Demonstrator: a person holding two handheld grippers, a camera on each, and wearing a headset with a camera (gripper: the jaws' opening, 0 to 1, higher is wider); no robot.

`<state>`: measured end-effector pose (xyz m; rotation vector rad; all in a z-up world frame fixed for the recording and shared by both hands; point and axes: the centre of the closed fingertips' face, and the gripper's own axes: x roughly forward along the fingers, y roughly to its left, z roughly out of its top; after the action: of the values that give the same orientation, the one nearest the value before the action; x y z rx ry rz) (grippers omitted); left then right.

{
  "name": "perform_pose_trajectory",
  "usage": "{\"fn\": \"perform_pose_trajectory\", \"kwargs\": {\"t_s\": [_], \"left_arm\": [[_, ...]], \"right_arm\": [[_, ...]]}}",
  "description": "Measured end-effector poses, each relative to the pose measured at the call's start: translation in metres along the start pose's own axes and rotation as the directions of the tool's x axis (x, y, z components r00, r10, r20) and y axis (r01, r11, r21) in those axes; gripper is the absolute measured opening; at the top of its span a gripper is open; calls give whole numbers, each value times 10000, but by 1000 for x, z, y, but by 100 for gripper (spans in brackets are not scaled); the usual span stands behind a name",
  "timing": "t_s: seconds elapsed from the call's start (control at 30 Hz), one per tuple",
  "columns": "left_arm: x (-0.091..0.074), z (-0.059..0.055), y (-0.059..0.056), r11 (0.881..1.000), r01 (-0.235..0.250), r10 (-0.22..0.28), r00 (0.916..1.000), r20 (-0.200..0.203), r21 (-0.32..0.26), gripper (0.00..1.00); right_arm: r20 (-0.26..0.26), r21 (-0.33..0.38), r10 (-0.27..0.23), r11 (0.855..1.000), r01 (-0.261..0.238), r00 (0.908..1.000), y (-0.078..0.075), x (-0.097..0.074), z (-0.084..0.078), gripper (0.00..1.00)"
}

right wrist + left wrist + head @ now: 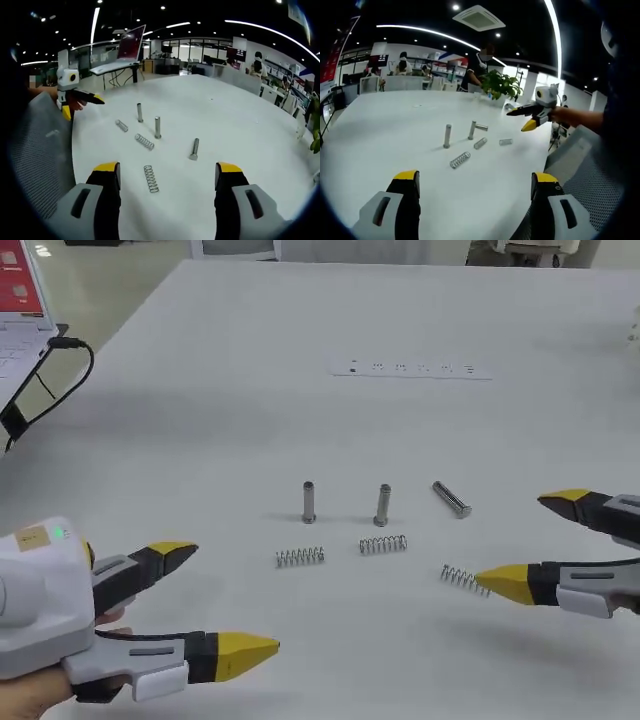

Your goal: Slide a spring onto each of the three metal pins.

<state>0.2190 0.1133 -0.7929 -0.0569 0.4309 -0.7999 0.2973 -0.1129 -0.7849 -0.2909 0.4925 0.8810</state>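
Three pins stand or lie mid-counter (250, 390) in the head view. The left pin (308, 502) and middle pin (383, 505) are upright, and the fallen pin (451, 498) lies on its side at 3 o'clock of them. At roughly 6 o'clock of each lies a spring: the left spring (300, 557), middle spring (383, 544) and right spring (462, 579). None is threaded yet. The left claw (235, 598) hovers at 8 o'clock, jaws apart and empty. The right claw (509, 541), equally spread, has its lower tip at the right spring's end; we cannot tell whether they touch.

In the left gripper view the left spring sits near 12 o'clock ahead of the wide jaws, with the left pin just beyond.

In the right gripper view the right spring lies between the spread jaws, and the fallen pin is at 1 o'clock. We judge it best to pinch this spring lightly near one end, keeping its bore free. The left claw should stand or steady the fallen pin before we thread.
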Motion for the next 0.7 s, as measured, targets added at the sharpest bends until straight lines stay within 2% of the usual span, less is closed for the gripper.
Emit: {"fn": "perform_pose_trajectory", "kwargs": {"t_s": [0.2,0.53,0.7], "left_arm": [[0,-1,-1,10000,43,-42,9999,-95,74,89],[0,-2,0,10000,19,-18,9999,-111,87,89],[0,-2,-1,10000,34,-33,9999,-127,81,89]], "right_arm": [[-119,-144,3,9999,-4,9999,-6,12,6,76],[-318,-389,-180,9991,168,9993,-25,34,23,71],[-573,-370,-233,9991,212,9981,-30,46,23,69]]}}
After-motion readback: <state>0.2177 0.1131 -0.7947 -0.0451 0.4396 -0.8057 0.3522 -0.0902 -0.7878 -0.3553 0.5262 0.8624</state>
